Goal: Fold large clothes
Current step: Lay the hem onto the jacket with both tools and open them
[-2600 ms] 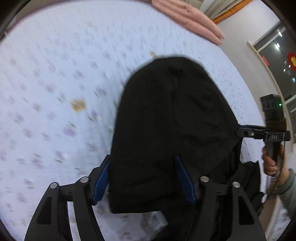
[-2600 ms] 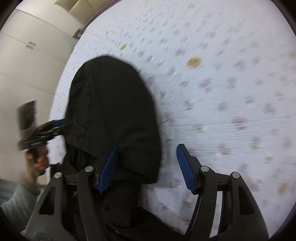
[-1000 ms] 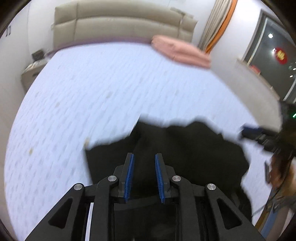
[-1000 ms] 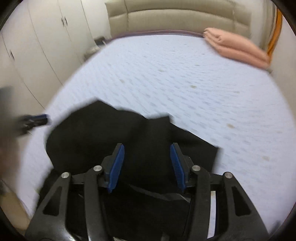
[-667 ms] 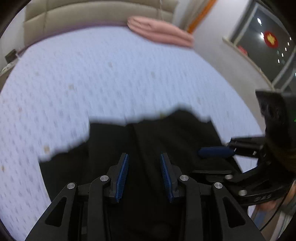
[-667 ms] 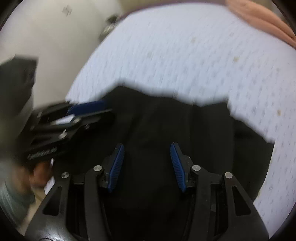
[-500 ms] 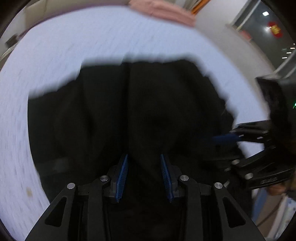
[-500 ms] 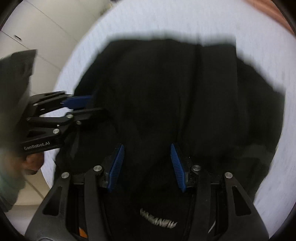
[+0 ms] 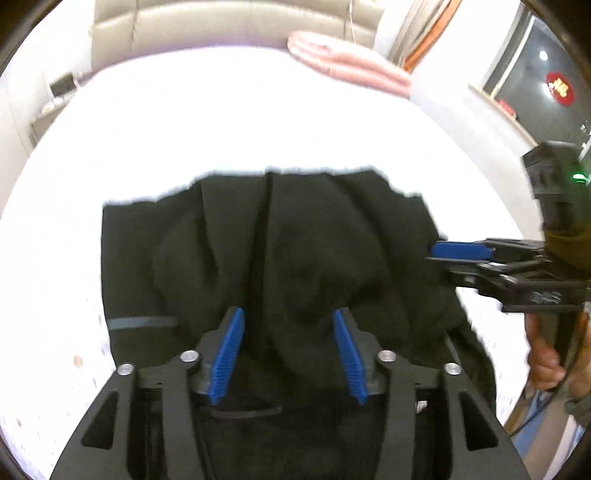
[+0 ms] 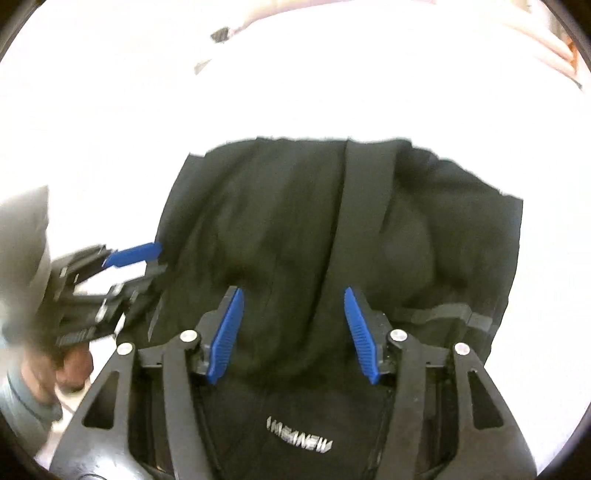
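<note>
A large black garment (image 9: 280,251) lies folded over on the white bed, with a grey stripe on its left part; in the right wrist view (image 10: 332,236) it shows a white logo near the camera. My left gripper (image 9: 288,354) is open just above the garment's near part, holding nothing. My right gripper (image 10: 293,332) is open above the garment too, empty. Each gripper shows in the other's view at the garment's side edge: the right one (image 9: 461,254), the left one (image 10: 136,258).
The bed sheet (image 9: 221,122) is overexposed white and spreads far beyond the garment. A folded pink blanket (image 9: 347,70) lies at the far right by the beige headboard (image 9: 229,26). A window ledge (image 9: 495,110) and wall run along the right.
Both grippers have opened wider and let the garment go. The garment, carried and flipped forward earlier, now lies on the bed. Both views have pulled back from it.
</note>
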`<state>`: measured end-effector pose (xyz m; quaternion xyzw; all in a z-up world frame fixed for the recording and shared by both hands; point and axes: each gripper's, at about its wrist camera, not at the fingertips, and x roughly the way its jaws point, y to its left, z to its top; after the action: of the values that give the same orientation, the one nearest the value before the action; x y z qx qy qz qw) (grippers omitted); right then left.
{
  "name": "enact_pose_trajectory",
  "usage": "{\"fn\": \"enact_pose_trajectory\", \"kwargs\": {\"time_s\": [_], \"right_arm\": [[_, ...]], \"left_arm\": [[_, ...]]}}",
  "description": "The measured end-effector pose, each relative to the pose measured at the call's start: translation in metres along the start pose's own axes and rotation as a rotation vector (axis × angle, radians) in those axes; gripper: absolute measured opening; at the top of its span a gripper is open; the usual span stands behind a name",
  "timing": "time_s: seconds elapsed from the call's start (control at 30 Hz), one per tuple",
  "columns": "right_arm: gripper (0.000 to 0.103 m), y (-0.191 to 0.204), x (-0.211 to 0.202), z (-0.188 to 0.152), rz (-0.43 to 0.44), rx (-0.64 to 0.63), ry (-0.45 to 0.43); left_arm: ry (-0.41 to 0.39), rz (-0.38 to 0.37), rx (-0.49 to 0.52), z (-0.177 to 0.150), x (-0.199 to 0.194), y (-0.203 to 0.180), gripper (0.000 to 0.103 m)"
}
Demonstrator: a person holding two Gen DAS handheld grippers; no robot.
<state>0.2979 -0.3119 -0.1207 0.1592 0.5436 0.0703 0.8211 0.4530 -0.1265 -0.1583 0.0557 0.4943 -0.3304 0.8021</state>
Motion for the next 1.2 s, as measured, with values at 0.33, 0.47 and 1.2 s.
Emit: {"fn": "enact_pose_trajectory", "kwargs": {"time_s": [0.33, 0.47, 1.2], "right_arm": [[0.05, -0.039, 0.088, -0.017, -0.171, 0.013, 0.134], [0.05, -0.035, 0.069, -0.025, -0.163, 0.043, 0.09], [0.051, 0.012, -0.064, -0.262, -0.241, 0.224, 0.057]], "left_arm": [[0.132, 0.102, -0.098, -0.043, 0.105, 0.007, 0.054], [0.103, 0.131, -0.073, -0.045, 0.085, -0.01, 0.053], [0.005, 0.151, -0.072, -0.275, -0.112, 0.042, 0.054]]}}
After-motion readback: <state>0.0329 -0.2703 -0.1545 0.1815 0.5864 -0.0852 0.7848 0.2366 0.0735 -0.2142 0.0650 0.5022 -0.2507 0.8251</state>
